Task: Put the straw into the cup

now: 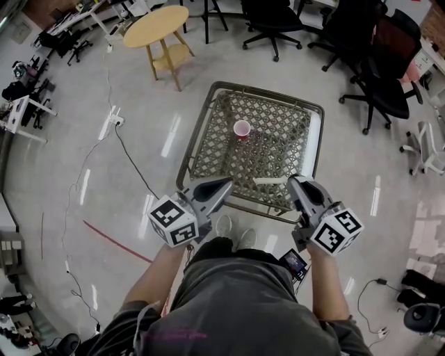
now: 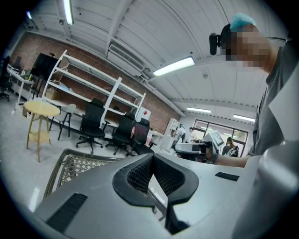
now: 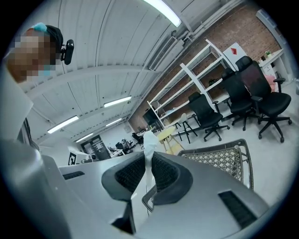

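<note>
Head view: I stand at the near edge of a lattice-topped table with a metal rim, both claws held out level in front of me. My left gripper and my right gripper point toward each other over that near edge, well apart. A white straw sticks out from the tip of my right claw and reaches across toward the left one, without touching it. The red cup stands upright on the lattice farther in, toward the far side, with nothing in it that I can see. A round wooden table and several black office chairs stand on the floor beyond.

Left gripper view: my left gripper is clenched, the 2 black ribbed pads meeting at their tips with nothing between them. A corner of the lattice table shows behind on the left, and the round wooden table stands past it.

Right gripper view: my right gripper is clamped on the straw. The 2 pads press on it from both sides, and its white end pokes out beyond the tips. The lattice table lies behind on the right.
</note>
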Motion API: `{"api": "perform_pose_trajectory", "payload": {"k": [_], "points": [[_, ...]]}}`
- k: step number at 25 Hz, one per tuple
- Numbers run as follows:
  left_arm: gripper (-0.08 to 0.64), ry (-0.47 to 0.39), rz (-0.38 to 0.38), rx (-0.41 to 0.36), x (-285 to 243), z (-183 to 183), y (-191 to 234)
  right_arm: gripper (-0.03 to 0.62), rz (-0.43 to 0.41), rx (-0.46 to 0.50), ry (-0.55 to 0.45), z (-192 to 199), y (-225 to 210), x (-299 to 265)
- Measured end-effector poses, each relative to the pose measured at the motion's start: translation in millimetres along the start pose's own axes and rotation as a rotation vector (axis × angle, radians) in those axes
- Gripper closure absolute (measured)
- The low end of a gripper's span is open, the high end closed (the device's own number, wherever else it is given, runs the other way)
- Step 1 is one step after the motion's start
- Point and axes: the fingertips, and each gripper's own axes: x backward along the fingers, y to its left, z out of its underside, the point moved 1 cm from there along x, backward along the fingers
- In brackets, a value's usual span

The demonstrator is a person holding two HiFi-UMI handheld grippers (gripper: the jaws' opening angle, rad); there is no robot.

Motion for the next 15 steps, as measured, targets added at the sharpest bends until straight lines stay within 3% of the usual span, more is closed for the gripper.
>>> {"api": "perform_pose_trajectory", "payload": {"k": [15], "points": [[0.551,0.005,0.073,0.003,-9,-12,36,0.545,0.063,0.012,0.001,-8,-6,-30]]}}
